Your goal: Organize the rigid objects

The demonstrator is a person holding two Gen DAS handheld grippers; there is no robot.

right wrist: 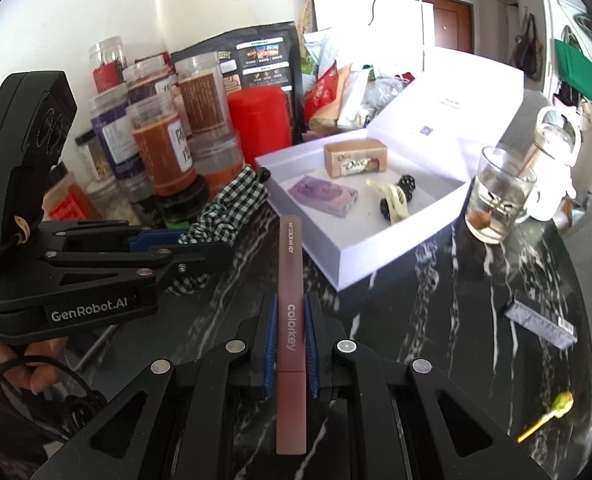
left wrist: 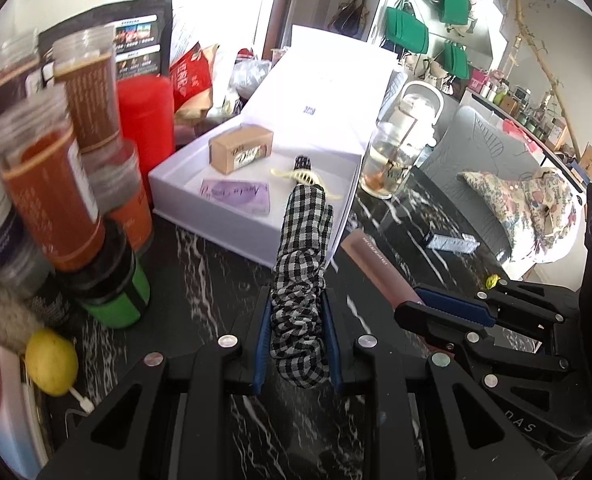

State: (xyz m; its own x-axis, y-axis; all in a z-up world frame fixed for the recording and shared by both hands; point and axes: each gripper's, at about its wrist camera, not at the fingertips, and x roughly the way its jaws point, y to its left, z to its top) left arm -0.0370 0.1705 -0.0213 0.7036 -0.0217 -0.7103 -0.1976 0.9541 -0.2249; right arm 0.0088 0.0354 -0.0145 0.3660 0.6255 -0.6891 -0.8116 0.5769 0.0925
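Note:
My left gripper (left wrist: 298, 300) is shut on a black-and-white checked scrunchie (left wrist: 302, 272), held just in front of the open white box (left wrist: 183, 216). The scrunchie (right wrist: 223, 208) and left gripper (right wrist: 199, 246) also show in the right wrist view. My right gripper (right wrist: 291, 308) is shut on a long pink Colorkey box (right wrist: 291, 320), which points toward the white box (right wrist: 360, 268). The pink box (left wrist: 376, 268) and right gripper (left wrist: 410, 304) also show in the left wrist view. Inside the white box lie a Dove box (right wrist: 354, 158), a purple card box (right wrist: 322, 194) and a yellow hair claw (right wrist: 394, 200).
Jars and a red canister (right wrist: 257, 120) crowd the left of the black marble table (right wrist: 436, 300). A glass (right wrist: 498, 200) stands right of the white box. A grey barcode box (right wrist: 542, 324) and a small yellow-green item (right wrist: 552, 412) lie at right. A lemon (left wrist: 51, 360) sits at lower left.

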